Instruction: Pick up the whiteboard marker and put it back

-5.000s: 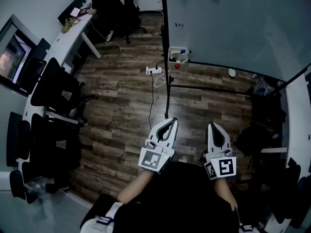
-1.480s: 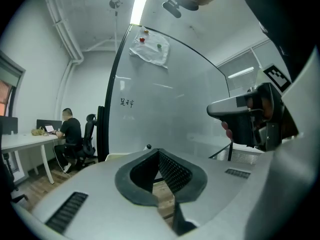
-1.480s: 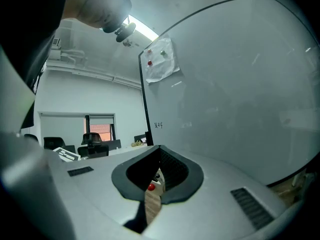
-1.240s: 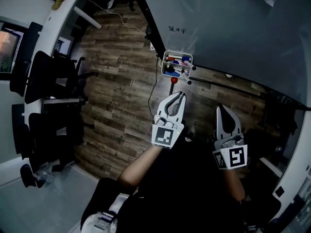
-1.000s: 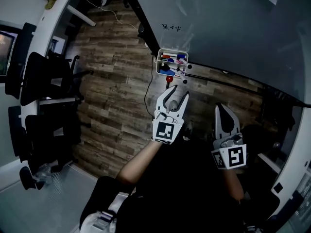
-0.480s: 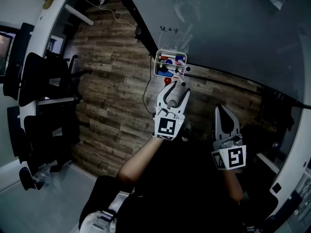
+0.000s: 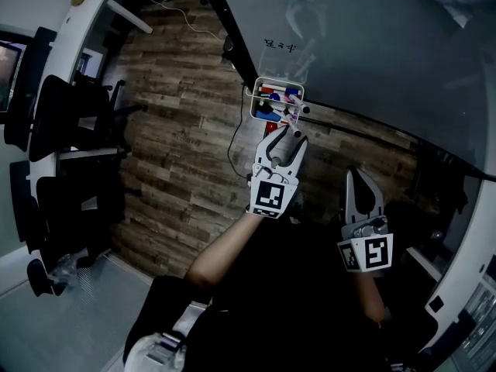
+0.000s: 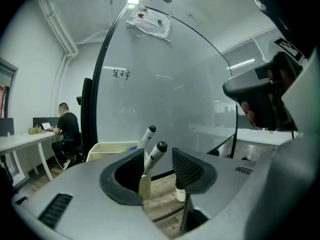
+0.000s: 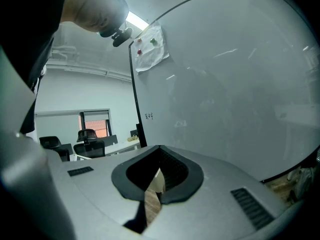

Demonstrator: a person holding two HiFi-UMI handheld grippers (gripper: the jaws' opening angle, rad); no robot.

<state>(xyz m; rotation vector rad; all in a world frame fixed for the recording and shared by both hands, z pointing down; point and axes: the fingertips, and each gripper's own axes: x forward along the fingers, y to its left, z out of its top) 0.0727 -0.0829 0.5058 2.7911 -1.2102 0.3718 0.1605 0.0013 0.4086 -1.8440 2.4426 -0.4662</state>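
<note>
A white marker tray (image 7: 277,101) hangs at the whiteboard's lower left corner and holds several markers. A white whiteboard marker with a black cap (image 7: 295,130) leans out of the tray toward me. My left gripper (image 7: 284,136) reaches up to the tray with its jaws open on either side of that marker's cap. In the left gripper view the marker (image 8: 157,153) stands between the open pads (image 8: 186,168), apart from them. A second black-capped marker (image 8: 148,135) stands behind it in the tray (image 8: 107,149). My right gripper (image 7: 358,178) hangs back lower right, shut and empty (image 9: 159,181).
The whiteboard (image 7: 372,45) fills the upper right, with small writing (image 7: 277,45) near its frame. A cable (image 7: 235,142) trails over the wood floor below the tray. Black office chairs (image 7: 70,115) and a white desk stand at the left. A person (image 8: 67,129) sits at a far desk.
My left gripper has moved up to the tray and its jaws have spread wider around the leaning marker. The right gripper has stayed in place.
</note>
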